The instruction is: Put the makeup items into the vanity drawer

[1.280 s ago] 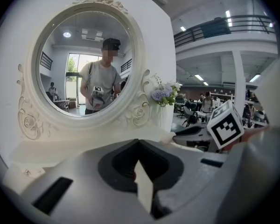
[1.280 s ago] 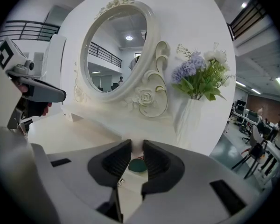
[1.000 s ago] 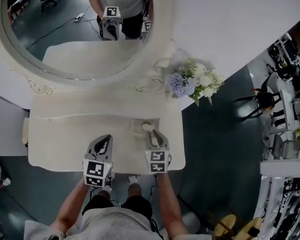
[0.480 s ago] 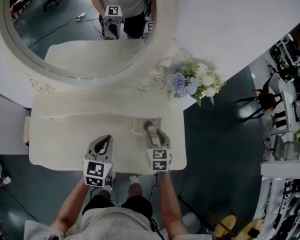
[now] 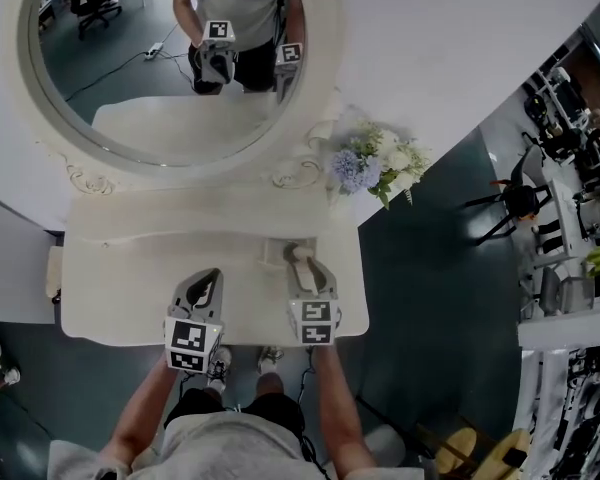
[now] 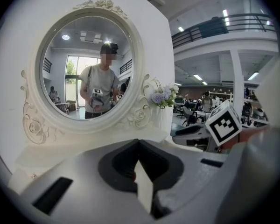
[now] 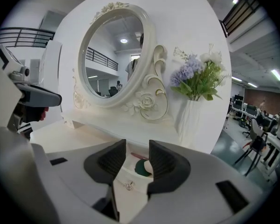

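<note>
A small cream drawer (image 5: 278, 252) stands pulled open on the vanity top (image 5: 120, 293). In the right gripper view its front with a metal knob (image 7: 128, 185) lies just below the jaws. A dark green round item (image 7: 141, 168) and a pink stick (image 7: 138, 156) lie inside it. My right gripper (image 5: 300, 264) (image 7: 133, 155) hovers at the drawer, open, its pads clear of everything. My left gripper (image 5: 208, 280) (image 6: 139, 146) rests over the vanity's front left, shut with nothing seen in it.
A large oval mirror (image 5: 170, 58) rises behind the vanity and reflects the person and both grippers. A white vase of flowers (image 5: 375, 166) (image 7: 198, 78) stands at the back right corner. The vanity's front edge runs just under both grippers.
The head view has drifted slightly. Both grippers stay near the front edge, with the right one still at the open drawer.
</note>
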A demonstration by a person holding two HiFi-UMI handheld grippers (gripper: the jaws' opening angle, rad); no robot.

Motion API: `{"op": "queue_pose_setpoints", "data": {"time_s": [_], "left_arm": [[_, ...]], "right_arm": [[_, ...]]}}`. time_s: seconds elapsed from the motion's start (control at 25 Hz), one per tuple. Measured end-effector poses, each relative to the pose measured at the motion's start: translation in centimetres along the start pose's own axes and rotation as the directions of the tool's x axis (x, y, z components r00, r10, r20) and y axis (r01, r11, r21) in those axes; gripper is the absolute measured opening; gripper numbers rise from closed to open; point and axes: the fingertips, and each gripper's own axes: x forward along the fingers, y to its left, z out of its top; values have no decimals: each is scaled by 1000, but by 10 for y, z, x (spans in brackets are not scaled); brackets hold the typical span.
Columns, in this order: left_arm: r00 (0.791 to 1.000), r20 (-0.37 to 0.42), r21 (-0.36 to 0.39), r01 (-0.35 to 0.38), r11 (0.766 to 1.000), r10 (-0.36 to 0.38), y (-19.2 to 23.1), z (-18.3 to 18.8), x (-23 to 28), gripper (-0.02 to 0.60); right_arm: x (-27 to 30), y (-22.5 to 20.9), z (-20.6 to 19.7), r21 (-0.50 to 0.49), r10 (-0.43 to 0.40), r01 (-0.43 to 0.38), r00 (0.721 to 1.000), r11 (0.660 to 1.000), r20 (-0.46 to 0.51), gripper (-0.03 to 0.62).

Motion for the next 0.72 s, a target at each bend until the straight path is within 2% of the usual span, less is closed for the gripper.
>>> {"op": "queue_pose_setpoints", "data": {"time_s": [0.36,0.72], "left_arm": [[994,98,63,36,997,-42,8,36,-35,2],[983,158,102,80,992,-95,14,44,-78,2]], "right_arm": [[-55,34,57,-14,-37,40,991,999,132,161],[-114,86,82,-1,-79,82,967,997,243,119]]}}
